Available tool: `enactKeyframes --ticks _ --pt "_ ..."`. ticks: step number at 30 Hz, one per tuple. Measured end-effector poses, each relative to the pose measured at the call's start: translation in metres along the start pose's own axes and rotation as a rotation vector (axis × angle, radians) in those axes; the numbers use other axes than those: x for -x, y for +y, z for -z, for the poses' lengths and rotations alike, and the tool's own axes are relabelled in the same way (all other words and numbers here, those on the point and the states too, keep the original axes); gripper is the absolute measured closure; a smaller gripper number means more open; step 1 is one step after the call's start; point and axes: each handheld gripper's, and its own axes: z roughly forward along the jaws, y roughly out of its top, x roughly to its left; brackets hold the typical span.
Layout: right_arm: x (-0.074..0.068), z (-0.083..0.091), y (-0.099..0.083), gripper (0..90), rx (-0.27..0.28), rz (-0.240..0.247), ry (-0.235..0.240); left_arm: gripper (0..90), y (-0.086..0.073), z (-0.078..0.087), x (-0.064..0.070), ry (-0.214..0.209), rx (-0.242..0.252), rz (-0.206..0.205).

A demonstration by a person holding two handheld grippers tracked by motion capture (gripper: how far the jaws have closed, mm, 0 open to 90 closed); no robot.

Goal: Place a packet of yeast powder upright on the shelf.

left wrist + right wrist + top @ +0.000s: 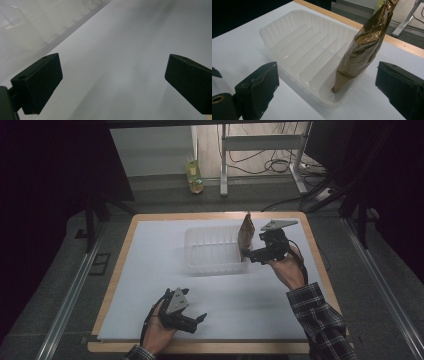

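**Two grippers spread, pouch standing in the tray**

Two hand-held grippers are over the white sheet [150, 270] that covers the table [122, 255].

Right gripper [248, 254]: sits near the right edge of the table, just off the tray's right end. Right hand [287, 270] comes in from the bottom right, forearm in a plaid sleeve [320, 320] angled up and inward, wrist bent so the jaws point left toward the tray. In the right gripper view the jaws stand wide apart with nothing between them and no contact with the pouch.

Brown foil pouch [362, 50]: upright, leaning slightly, bottom end seated in the end slot of the clear ribbed tray [287, 32], at the tray's right end in the high view. Top of the pouch sticks up well above the tray rim. Remaining slots look bare.

Tray: middle of the sheet, closer to the far edge of the table than the near one.

Left gripper [200, 322]: near the front edge, left of centre, well apart from the tray. Left hand [160, 327] enters from the bottom edge, gripper lying low over the sheet, jaws pointing right. Left gripper view has the jaws spread wide over bare sheet, holding nothing, with a corner of the tray at upper left.
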Motion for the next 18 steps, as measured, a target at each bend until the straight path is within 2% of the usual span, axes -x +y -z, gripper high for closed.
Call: enactKeyframes --ticks 8,18 --pt "-0.004 0.010 -0.008 5.1 0.006 0.004 0.007 1.2 0.000 0.000 0.000 -0.003 -0.003 -0.005" --pt "-0.012 0.022 -0.018 4.0 0.011 0.032 0.009 1.2 0.000 0.000 0.000 0.000 0.001 -0.006"
